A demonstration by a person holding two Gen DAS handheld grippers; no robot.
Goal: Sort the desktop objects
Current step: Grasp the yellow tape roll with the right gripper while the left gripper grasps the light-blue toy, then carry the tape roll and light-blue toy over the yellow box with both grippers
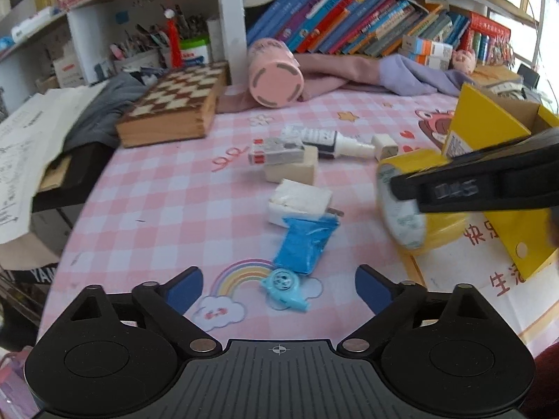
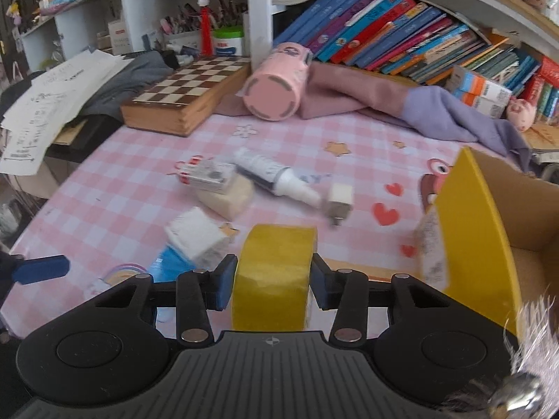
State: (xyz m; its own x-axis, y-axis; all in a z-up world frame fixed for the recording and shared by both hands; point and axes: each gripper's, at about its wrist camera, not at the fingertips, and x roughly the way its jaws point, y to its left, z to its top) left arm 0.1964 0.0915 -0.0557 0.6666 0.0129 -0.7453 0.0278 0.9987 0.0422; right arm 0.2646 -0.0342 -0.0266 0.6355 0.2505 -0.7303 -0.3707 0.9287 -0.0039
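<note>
My right gripper [image 2: 272,279] is shut on a yellow tape roll [image 2: 274,272], held above the pink checked tablecloth beside the yellow cardboard box [image 2: 475,237]. The roll [image 1: 412,202] and the right gripper's black finger [image 1: 482,185] also show in the left wrist view. My left gripper [image 1: 279,288] is open and empty, low over a light blue toy [image 1: 284,289] and a blue packet [image 1: 305,244]. Beyond lie a white plug adapter [image 1: 298,202], a beige block [image 1: 291,171] with a small carton [image 1: 276,152] on it, a spray bottle [image 1: 332,143] and a small white charger [image 1: 384,146].
A wooden chess box [image 1: 171,104] lies at the back left. A pink cylinder case [image 1: 274,73] lies on its side by pink and purple cloths [image 1: 384,73]. Bookshelves [image 1: 367,24] line the back. Papers [image 1: 28,146] overhang the left edge.
</note>
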